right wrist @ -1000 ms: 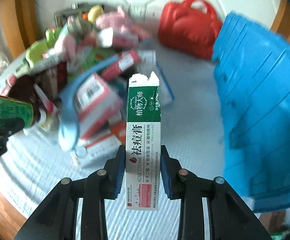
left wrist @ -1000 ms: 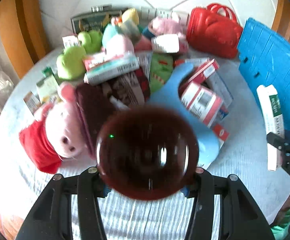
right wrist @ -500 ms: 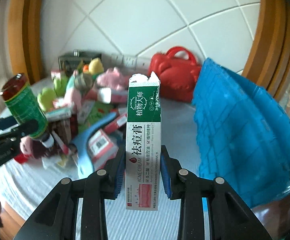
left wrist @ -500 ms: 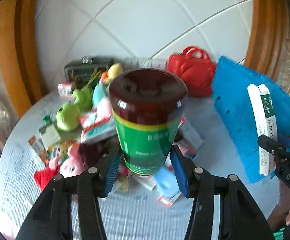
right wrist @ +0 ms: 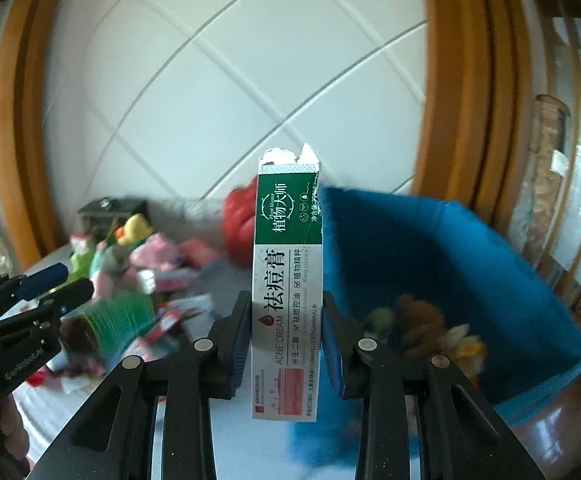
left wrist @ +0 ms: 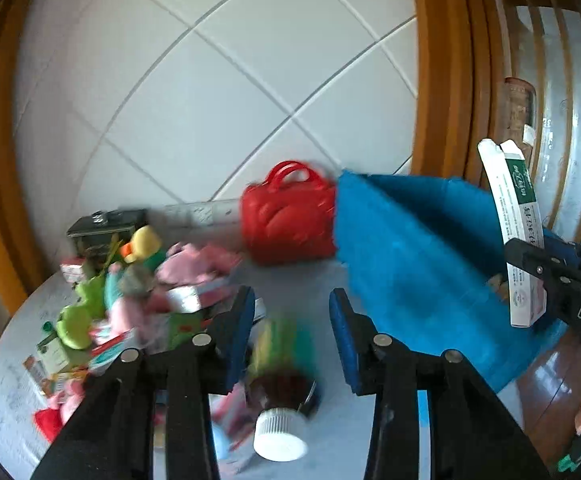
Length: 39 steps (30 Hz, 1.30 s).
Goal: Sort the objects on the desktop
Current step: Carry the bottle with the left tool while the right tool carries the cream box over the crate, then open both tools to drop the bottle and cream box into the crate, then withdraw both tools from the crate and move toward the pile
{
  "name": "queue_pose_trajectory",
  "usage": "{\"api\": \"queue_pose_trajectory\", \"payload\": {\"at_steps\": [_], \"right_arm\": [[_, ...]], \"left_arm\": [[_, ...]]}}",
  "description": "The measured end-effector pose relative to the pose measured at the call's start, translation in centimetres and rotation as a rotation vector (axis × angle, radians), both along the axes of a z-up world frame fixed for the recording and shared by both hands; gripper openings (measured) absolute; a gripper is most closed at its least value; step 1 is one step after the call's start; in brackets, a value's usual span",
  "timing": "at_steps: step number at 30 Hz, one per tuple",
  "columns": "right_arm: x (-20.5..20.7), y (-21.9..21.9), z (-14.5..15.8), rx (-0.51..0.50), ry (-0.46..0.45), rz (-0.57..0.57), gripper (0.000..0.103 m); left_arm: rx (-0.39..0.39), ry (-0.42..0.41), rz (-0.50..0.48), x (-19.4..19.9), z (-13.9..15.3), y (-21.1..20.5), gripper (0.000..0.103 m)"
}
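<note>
- White tiled wall with wood trim behind; a round tabletop (left wrist: pixel 302 276) carries a heap of soft toys and packets (left wrist: pixel 130 292), a red bag (left wrist: pixel 290 220) and, on your right, a blue bin (right wrist: pixel 470 260) with a few plush toys (right wrist: pixel 418 320) in it
- Your right claw (right wrist: pixel 286 344) is clamped on a tall green-and-white cream box (right wrist: pixel 286 288), pads on its lower half; the box stands upright in front of the bin
- The box is light thin card with a torn top flap; it should crush easily, so grip the broad faces low down and gently
- Your left claw (left wrist: pixel 292 312) is closing with nothing pressed between its pads; the green-labelled bottle (left wrist: pixel 286 356) shows blurred just below them, white cap (left wrist: pixel 280 434) towards the camera; it looks loose, probably dropping towards the tabletop
- The bottle looks smooth, round and heavier than the box, likely slippery; take it across the labelled body, not the cap
- Both claws are raised above the tabletop, tilted slightly down, side by side
</note>
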State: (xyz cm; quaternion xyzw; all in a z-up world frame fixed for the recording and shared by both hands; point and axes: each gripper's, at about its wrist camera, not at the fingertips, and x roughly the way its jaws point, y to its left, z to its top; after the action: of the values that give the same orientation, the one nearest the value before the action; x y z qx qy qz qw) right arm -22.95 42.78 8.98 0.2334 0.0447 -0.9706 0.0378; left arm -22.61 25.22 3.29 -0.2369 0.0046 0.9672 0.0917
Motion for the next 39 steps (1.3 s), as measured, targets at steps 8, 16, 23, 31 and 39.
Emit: {"api": "queue_pose_trajectory", "payload": {"at_steps": [8,16,23,31,39], "right_arm": [[-4.1,14.2,1.2,0.007,-0.026,-0.055,0.032],[-9.7,23.0,-2.3,-0.048,-0.206,-0.041,0.032],[-12.1,26.0,-4.8,-0.031,-0.329,-0.027,0.032],[-11.6,26.8,-5.1,0.006,-0.326,-0.063,0.068],[-8.6,25.2,-2.3,0.046,-0.211,-0.063,0.101]], "left_arm": [[0.046,0.007,-0.038,-6.2,3.5,15.3,0.015],[-0.039,-0.095,-0.111,-7.4,3.5,26.4,0.015],[-0.106,-0.264,-0.112,-9.7,-0.2,30.6,0.051],[-0.098,-0.285,-0.095,-9.3,-1.2,30.9,0.056],[-0.071,-0.18,-0.047,-6.9,0.9,27.6,0.076]]}}
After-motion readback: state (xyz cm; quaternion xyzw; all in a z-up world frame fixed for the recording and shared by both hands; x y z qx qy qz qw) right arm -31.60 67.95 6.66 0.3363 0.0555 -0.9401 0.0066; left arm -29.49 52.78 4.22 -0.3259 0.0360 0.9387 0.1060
